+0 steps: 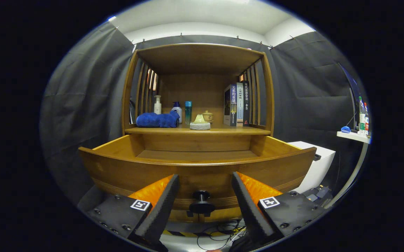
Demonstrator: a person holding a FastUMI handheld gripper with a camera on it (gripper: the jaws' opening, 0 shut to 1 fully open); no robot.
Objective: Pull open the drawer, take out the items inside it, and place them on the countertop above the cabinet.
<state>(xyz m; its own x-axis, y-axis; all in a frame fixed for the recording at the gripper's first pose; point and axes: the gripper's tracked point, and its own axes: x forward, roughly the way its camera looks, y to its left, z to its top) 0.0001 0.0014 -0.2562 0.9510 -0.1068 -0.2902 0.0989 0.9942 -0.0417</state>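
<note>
A wooden cabinet drawer (125, 168) stands pulled out toward me, its curved front just beyond my fingers. Its dark round knob (201, 203) sits between the two fingers, with a gap on each side. My gripper (205, 182) is open and holds nothing. What I can see of the drawer's inside is bare wood; its front part is hidden behind the drawer front. On the countertop (222, 131) above lie a blue towel (157, 120), a white pump bottle (157, 104), a white bottle with a blue pump (177, 110), a teal bottle (188, 111), a small yellowish object on a pale pad (199, 123), a lidded cup (207, 116) and upright books (237, 104).
Slatted wooden sides and a roof frame the countertop shelf. A white box (319, 161) stands to the right of the drawer. Further right, a small white shelf (354, 136) carries bottles and a blue object. Cables lie on the floor below the fingers.
</note>
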